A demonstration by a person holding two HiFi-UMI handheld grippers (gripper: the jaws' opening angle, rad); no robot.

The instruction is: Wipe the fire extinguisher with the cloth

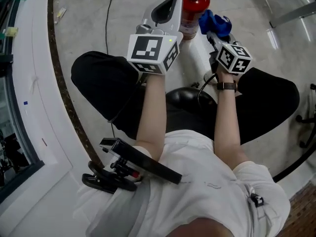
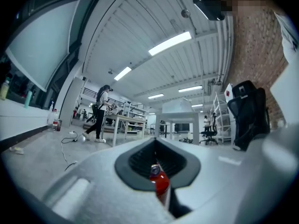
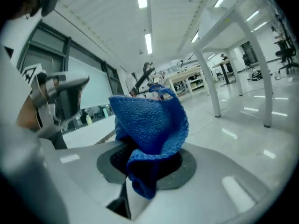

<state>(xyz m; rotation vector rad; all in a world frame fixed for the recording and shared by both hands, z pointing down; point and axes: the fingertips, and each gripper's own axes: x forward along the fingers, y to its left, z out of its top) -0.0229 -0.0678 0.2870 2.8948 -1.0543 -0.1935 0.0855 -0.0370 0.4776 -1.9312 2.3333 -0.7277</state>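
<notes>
**Two grippers beside the fire extinguisher, cloth held in the right one**

Head view. I look steeply down on the person's forearms, white shirt (image 1: 197, 181) and black trousers (image 1: 106, 83), above a pale grey floor (image 1: 84, 23). The red fire extinguisher (image 1: 192, 8) stands at the top of the view, between the two tools. Its black handle is uppermost and a white label shows on its lower body. The left gripper (image 1: 167, 9) lies just beside the extinguisher, on its left side in this view; I cannot tell whether it touches. The right gripper (image 1: 213, 33) sits just right of the cylinder. A blue cloth (image 1: 216, 22) is bunched at its tip, against or very near the red body. Each tool carries its marker cube, and a dark watch (image 1: 227, 86) sits on the right wrist. A thin black cable (image 1: 107, 19) runs across the floor further left.

Left gripper view. I read the jaws as drawn together with nothing clamped. A narrow strip of the red extinguisher shows in the slit at the dark pads. Behind lies a long hall with a person (image 2: 100, 113) in mid-stride by white tables (image 2: 122, 121). A black office chair (image 2: 247, 113) stands at the right.

Right gripper view. The jaws are closed on the cloth, which is pinched at the dark pads. It stands up in a loose fold above them and hangs in a short tail below.
</notes>
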